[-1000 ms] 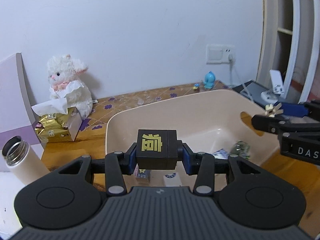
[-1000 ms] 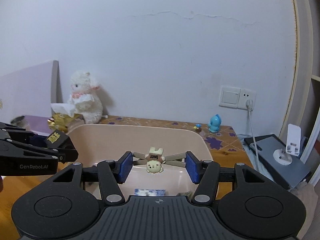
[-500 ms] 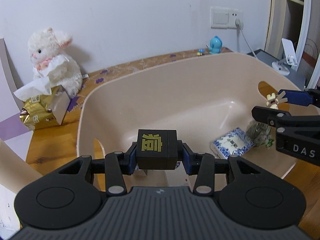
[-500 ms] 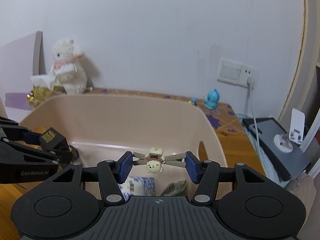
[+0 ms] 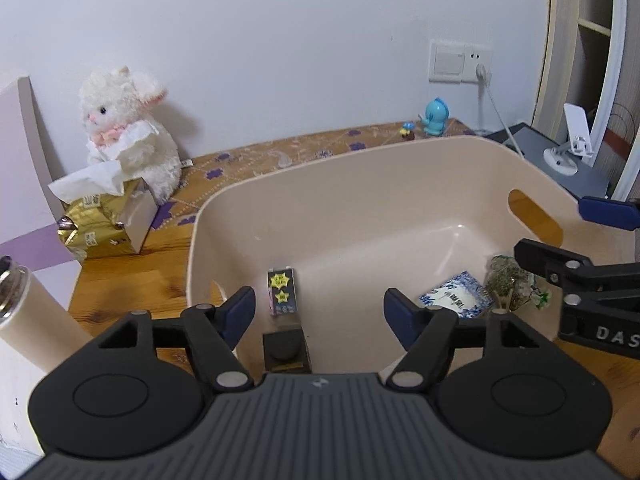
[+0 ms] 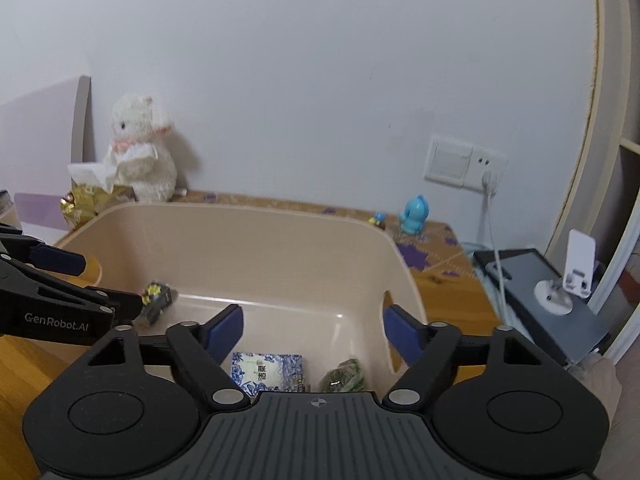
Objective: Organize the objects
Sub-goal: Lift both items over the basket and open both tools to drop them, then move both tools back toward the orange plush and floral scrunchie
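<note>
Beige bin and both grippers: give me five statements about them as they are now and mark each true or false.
1. The left gripper is open. True.
2. The right gripper clamps a small toy. False: it is open and holds nothing.
3. A black block lies inside the bin below the left gripper. True.
4. The blue-and-white packet lies on the table outside the bin. False: it lies on the bin's floor.
5. The plush lamb sits in the bin. False: it sits on the table by the wall, behind the tissue pack.
</note>
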### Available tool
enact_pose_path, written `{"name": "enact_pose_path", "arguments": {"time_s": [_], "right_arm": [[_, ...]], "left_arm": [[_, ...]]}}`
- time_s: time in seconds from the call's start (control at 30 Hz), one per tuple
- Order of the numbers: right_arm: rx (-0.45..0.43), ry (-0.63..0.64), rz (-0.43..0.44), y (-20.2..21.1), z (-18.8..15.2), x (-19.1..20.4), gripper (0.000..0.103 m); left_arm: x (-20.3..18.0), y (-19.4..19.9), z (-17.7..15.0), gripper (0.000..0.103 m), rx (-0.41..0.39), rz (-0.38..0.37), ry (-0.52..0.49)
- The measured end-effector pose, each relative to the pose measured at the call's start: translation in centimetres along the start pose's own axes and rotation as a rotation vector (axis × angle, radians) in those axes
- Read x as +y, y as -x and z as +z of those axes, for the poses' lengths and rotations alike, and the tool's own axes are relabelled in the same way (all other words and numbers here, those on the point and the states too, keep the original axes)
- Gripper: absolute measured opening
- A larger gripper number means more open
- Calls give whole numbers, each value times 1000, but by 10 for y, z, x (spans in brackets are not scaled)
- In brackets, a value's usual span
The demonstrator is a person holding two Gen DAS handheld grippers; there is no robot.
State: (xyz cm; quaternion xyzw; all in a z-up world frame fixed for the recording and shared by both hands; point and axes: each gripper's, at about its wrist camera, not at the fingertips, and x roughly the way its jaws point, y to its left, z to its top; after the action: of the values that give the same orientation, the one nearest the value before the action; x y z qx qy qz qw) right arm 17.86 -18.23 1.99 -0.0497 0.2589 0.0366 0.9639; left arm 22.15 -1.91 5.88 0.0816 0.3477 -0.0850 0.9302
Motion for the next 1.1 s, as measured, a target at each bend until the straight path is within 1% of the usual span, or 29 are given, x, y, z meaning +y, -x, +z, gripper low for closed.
{"name": "enact_pose_path", "arguments": {"time_s": [0.07,0.1,0.13,0.23,0.37,0.53,0.7,0.77,0.83,0.97,1.1], "right_arm": [[-22,-8,0,12,-1,-2,93],[-31,-10,-1,17,-1,-3,97],[-40,-10,-1,22,-2,-4,98],[-54,-8,-4,36,-7,-6,103],[-46,-5,-11,47,-18,-10,103],[-17,-7,-17,55,-38,-15,103],[26,-1,-25,55,-60,-19,103],[44,1,-26,54,-69,-20,103],[63,3,-26,53,-77,-20,103],[93,11,-29,50,-92,-20,103],[112,4,-23,49,-103,-21,103]], "left_arm": [[-2,9,-1,82,-14,11,-1],[-2,13,-2,84,-19,13,1],[-3,18,-3,87,-22,12,5],[-4,32,-8,88,-32,6,13],[-11,52,-15,92,-50,6,10],[-24,69,-28,93,-62,-10,-16],[-35,63,-46,93,-27,-21,-26],[-40,63,-53,98,-44,-6,-43],[-46,63,-59,98,-56,4,-60],[-53,62,-71,98,-31,-45,-42],[-60,59,-82,98,-21,-46,-49]]}}
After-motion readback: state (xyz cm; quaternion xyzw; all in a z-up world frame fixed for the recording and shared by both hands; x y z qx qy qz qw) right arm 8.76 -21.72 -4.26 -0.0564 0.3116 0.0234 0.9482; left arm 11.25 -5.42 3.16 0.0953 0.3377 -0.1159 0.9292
